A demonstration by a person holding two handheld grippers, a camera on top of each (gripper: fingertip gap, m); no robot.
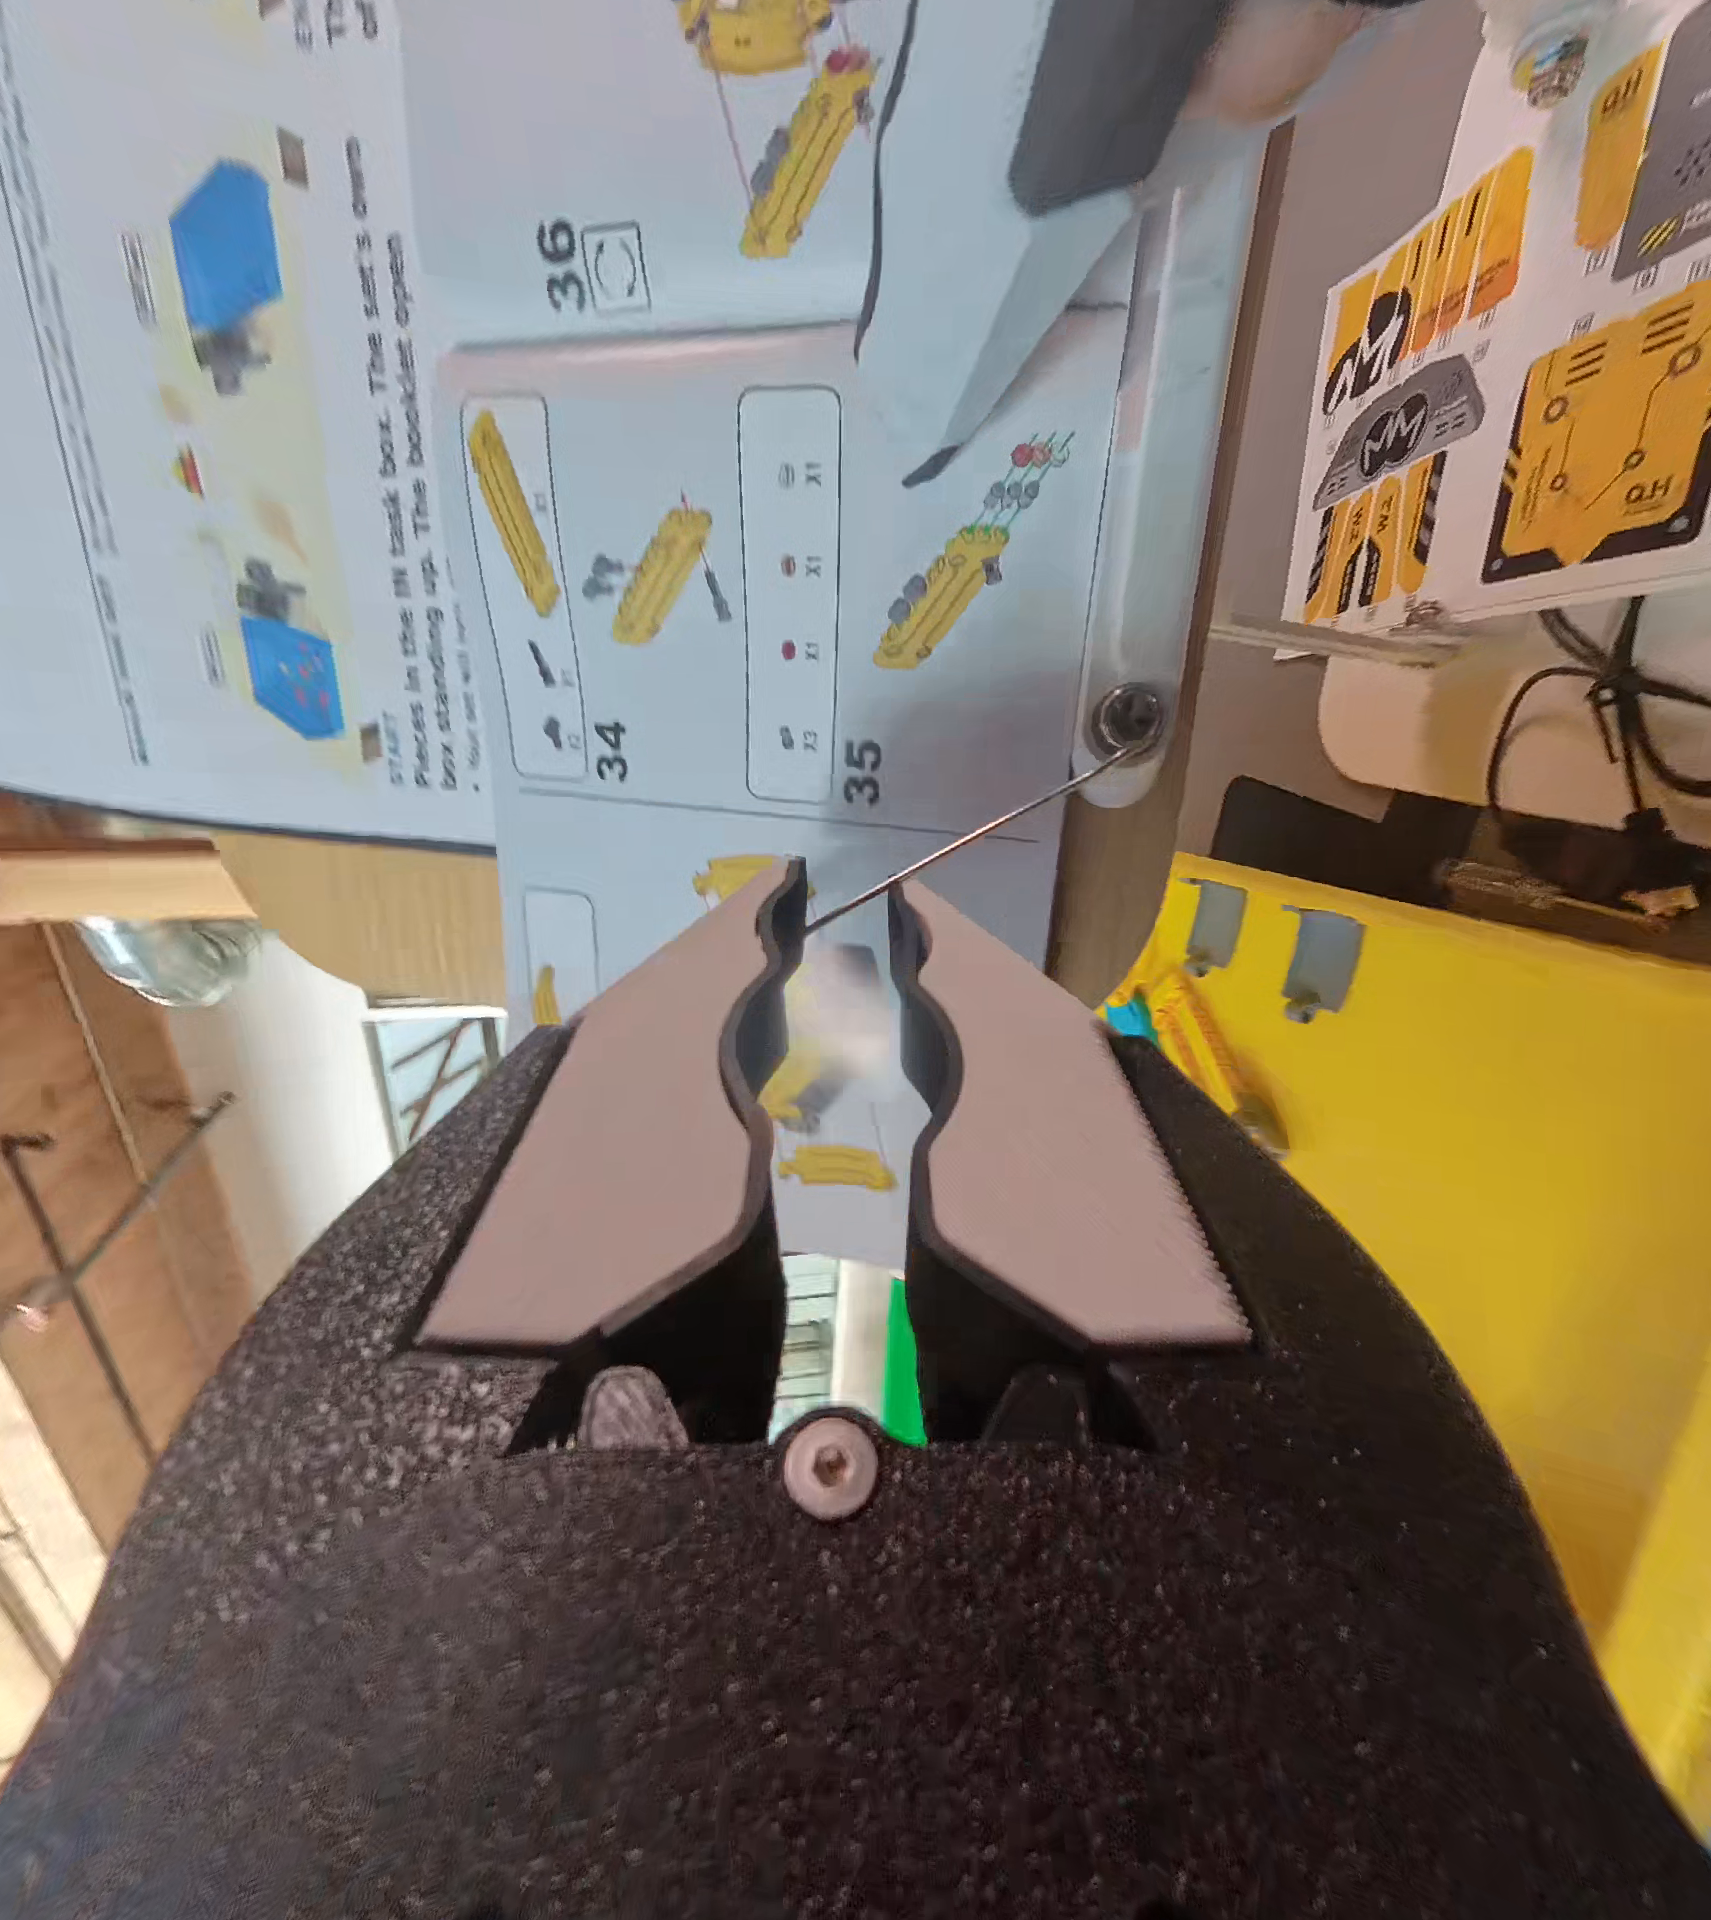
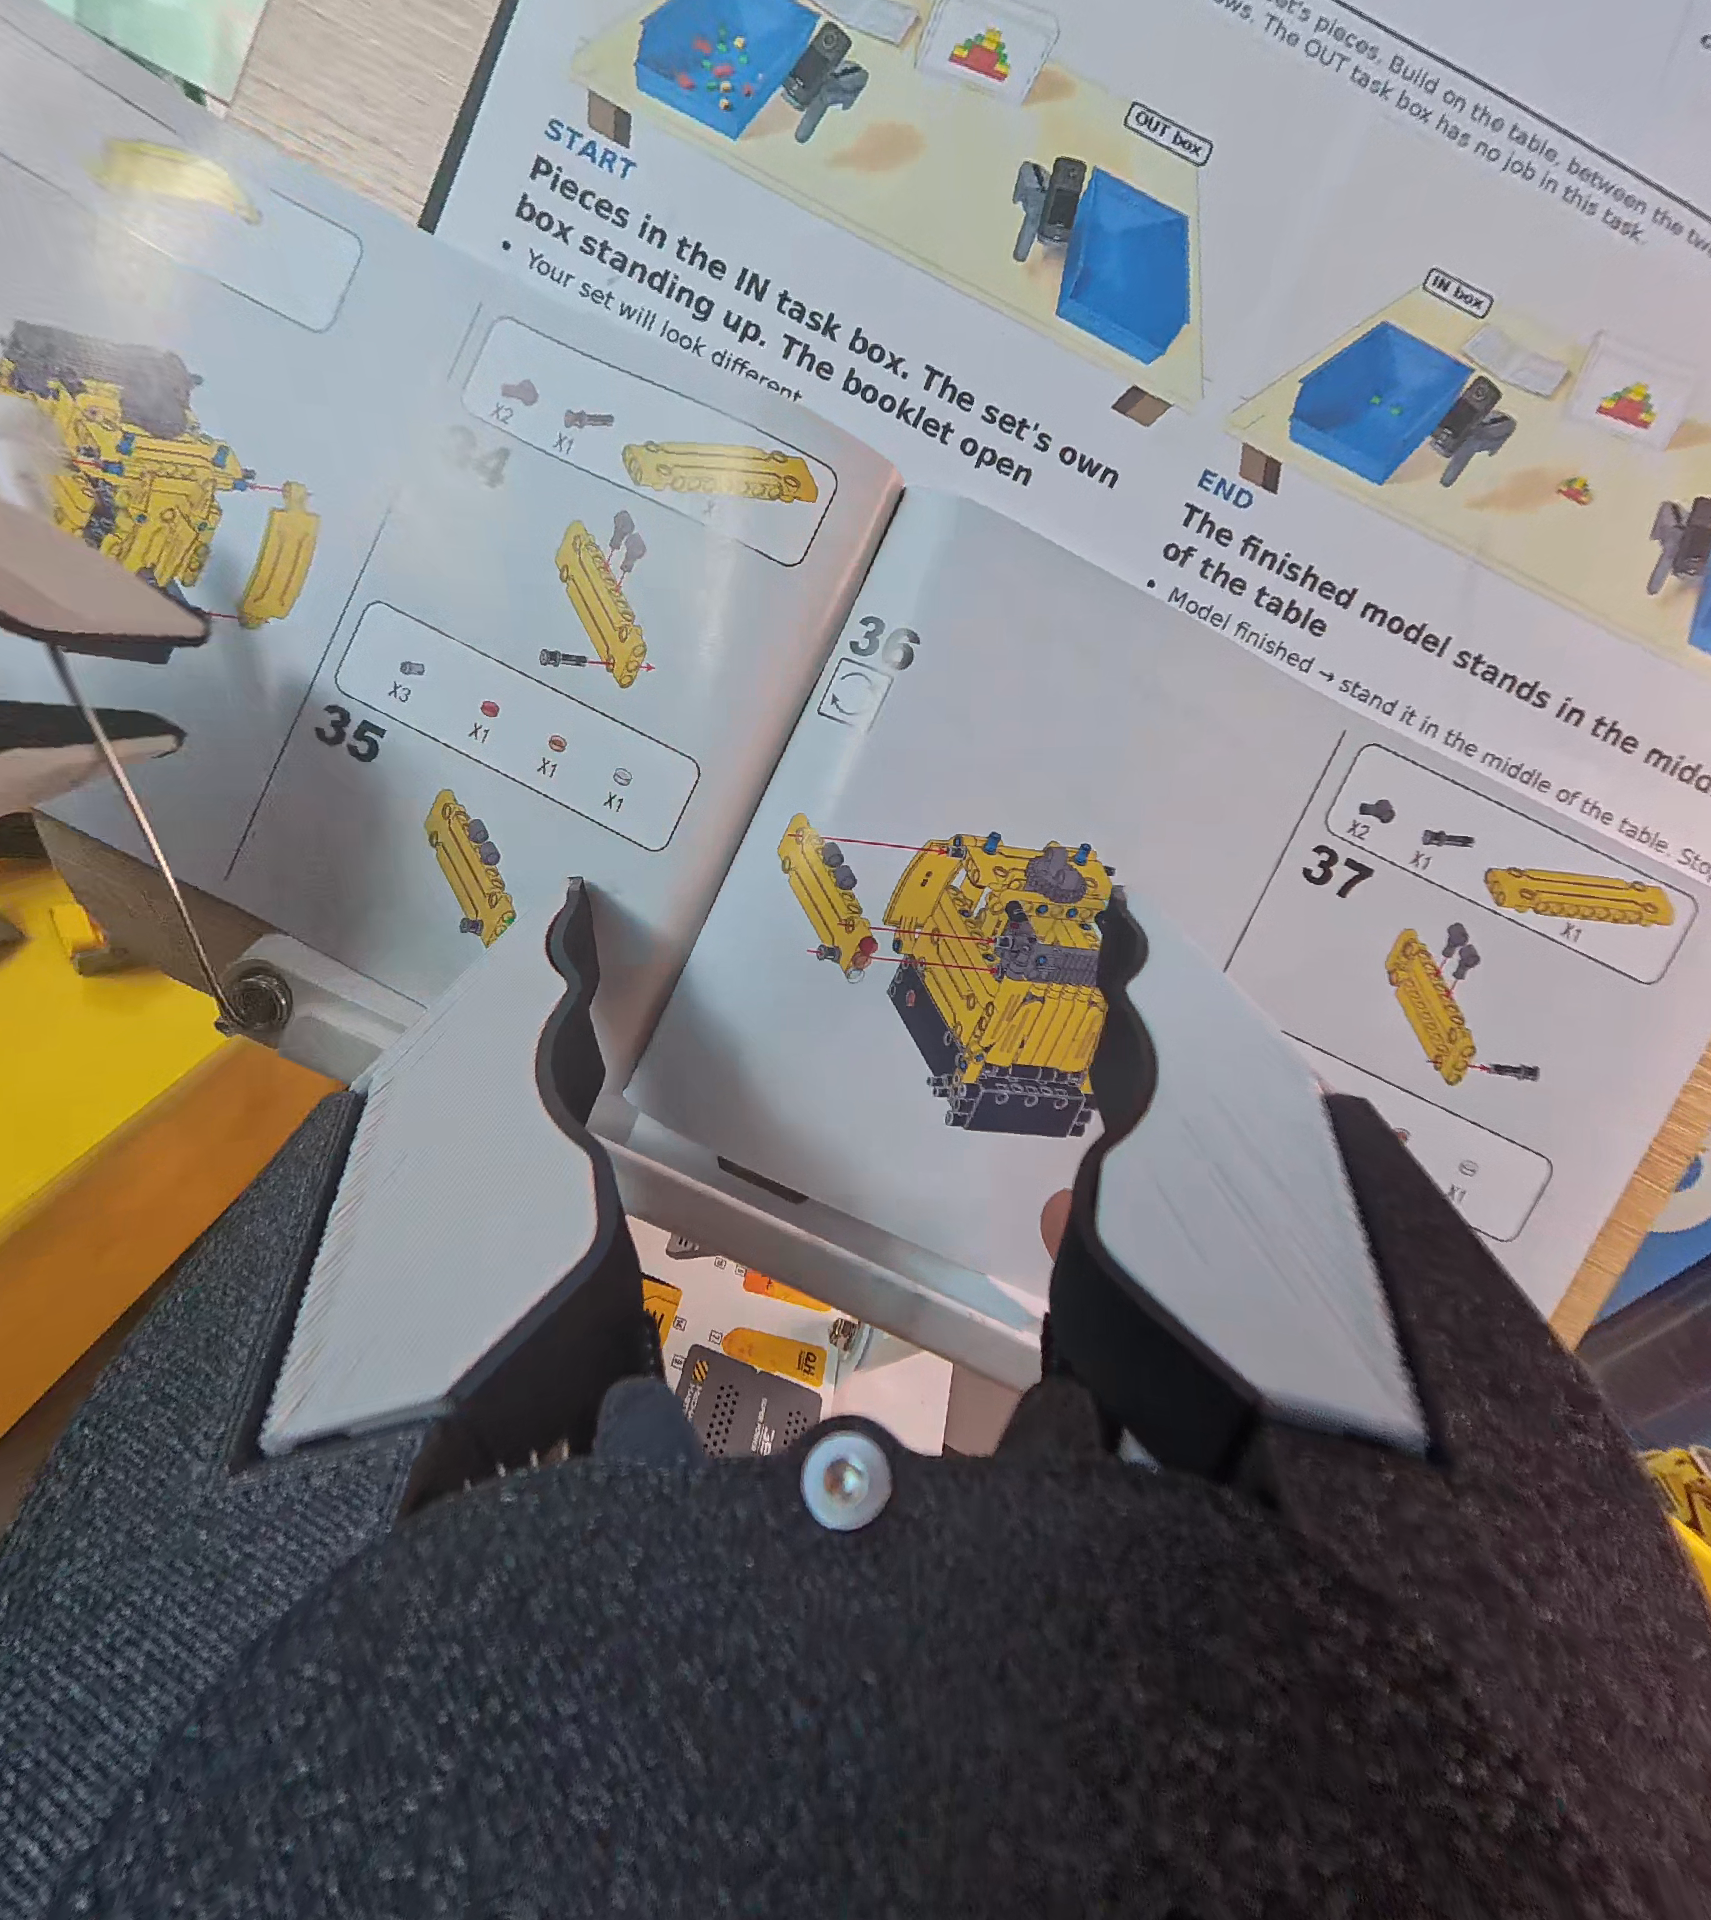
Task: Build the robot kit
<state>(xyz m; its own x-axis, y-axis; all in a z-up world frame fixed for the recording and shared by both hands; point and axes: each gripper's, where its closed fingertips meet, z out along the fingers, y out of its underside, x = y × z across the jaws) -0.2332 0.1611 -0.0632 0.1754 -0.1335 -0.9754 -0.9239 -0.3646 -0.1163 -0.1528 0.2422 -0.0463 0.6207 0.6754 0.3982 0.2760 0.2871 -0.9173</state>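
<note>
Left tongs (image 1: 846,894) are sitting narrowly apart around a thin metal wire arm (image 1: 955,847) beside the grey open building-instruction booklet (image 2: 986,727); right tongs (image 2: 846,914) are gaping wide over it.

Both cameras sit just behind their own gripper fingers and face an open instruction booklet (image 2: 986,727) from close range. The left wrist view looks along the left gripper (image 1: 846,894) at the booklet (image 1: 726,520) rolled sideways, its pages running vertically. The right wrist view looks down over the right gripper (image 2: 846,904) at the booklet's centre fold. Both views share the booklet's pages and its wire page-holder (image 2: 144,821).
</note>
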